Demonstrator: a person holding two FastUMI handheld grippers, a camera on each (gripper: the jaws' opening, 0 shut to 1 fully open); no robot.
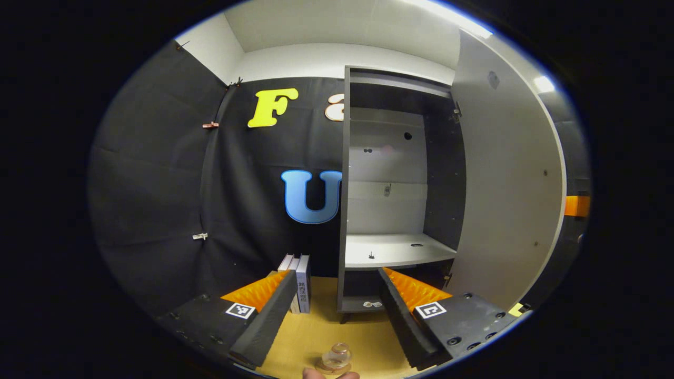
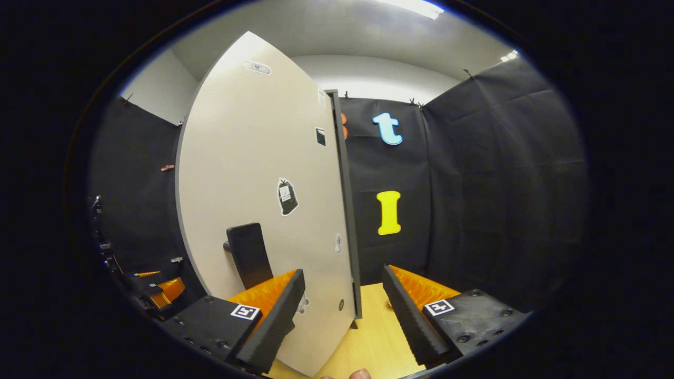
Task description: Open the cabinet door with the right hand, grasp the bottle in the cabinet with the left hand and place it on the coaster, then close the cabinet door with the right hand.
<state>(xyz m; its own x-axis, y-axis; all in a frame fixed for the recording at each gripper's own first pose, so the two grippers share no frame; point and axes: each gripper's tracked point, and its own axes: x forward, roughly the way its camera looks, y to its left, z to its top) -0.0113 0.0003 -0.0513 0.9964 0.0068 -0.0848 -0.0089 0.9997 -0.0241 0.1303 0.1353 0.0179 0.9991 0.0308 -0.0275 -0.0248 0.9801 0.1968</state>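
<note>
The small clear glass bottle (image 1: 337, 357) with a rounded stopper stands on a round coaster (image 1: 327, 367) on the smooth pale wooden table (image 1: 316, 331), between the left gripper (image 1: 337, 310)'s spread jaws. Beyond it, the grey cabinet (image 1: 345, 210) stands open, its flat white door (image 2: 253, 210) carrying a black handle (image 2: 248, 252) just beside the right gripper (image 2: 342, 310), jaws also spread.

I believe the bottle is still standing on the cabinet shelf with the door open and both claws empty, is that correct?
Not quite: in the left gripper view the shelf holds no bottle; the bottle sits on the coaster on the table. The door is open, and both the left claw and right claw are empty.
</note>
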